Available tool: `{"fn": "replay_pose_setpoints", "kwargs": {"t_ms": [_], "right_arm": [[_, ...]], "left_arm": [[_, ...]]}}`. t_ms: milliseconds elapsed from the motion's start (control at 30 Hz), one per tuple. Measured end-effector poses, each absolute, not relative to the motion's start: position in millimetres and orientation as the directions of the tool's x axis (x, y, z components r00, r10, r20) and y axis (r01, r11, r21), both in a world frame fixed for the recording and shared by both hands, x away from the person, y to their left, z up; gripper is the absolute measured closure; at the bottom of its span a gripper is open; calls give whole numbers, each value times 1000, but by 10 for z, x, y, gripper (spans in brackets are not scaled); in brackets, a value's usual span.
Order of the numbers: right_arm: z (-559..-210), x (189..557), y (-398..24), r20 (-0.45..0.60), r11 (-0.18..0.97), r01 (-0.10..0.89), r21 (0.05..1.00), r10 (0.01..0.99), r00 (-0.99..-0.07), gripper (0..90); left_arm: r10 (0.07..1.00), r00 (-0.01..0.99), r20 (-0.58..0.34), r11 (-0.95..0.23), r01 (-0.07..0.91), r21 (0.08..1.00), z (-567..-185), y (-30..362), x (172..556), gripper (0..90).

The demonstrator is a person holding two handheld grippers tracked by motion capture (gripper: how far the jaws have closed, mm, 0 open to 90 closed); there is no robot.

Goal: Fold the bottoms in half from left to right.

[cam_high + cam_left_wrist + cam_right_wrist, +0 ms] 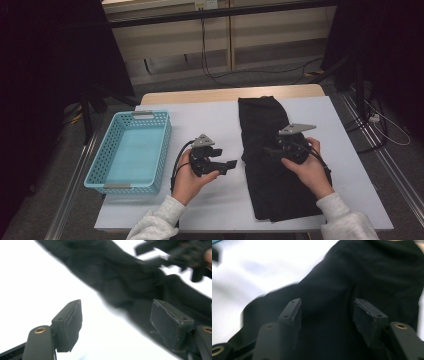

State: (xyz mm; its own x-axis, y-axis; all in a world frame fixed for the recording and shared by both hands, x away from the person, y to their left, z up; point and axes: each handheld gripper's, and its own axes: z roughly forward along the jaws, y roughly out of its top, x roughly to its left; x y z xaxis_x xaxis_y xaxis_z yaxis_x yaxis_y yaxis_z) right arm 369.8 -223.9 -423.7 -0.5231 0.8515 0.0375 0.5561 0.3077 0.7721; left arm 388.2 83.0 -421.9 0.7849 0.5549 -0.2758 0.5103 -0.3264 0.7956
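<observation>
A black garment (270,125) lies folded in a long strip on the white table cover (200,115), right of centre. My left gripper (230,165) hovers just left of the cloth's edge, pointing right at it. In the left gripper view its jaws (116,325) stand open with nothing between them, and the garment (120,282) runs across beyond the tips. My right gripper (269,150) is over the middle of the garment, pointing left. In the right gripper view its jaws (327,320) are open just above the dark cloth (374,272), gripping nothing.
An empty teal plastic basket (165,145) stands at the table's left side. Behind the table's far edge, cables (215,75) trail over the floor. Dark stands flank the table on both sides. The other gripper (180,252) appears blurred at the top right of the left gripper view.
</observation>
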Motion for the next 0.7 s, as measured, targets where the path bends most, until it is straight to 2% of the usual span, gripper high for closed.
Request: {"fn": "replay_pose_setpoints", "kwargs": {"t_ms": [67,133,300,633,700], "right_arm": [[-4319,3603,-2242,49,302,556,775,848,-528,365],[-4347,3549,-2249,37,322,560,763,844,-535,342],[-4337,3450,-2349,54,290,539,791,844,-533,314],[-4361,3241,-2446,52,299,549,780,844,-533,318],[-4348,3213,-2447,42,311,546,778,842,-538,360]], "left_arm": [[574,770,-280,-306,518,799,-4281,908,3908,238],[587,770,-252,-334,513,790,-4312,943,3933,224],[593,767,-246,-355,523,775,-4389,1011,3910,181],[619,743,-254,-343,547,763,-4430,1167,3942,174],[620,745,-246,-352,544,762,-4428,1167,3938,174]]}}
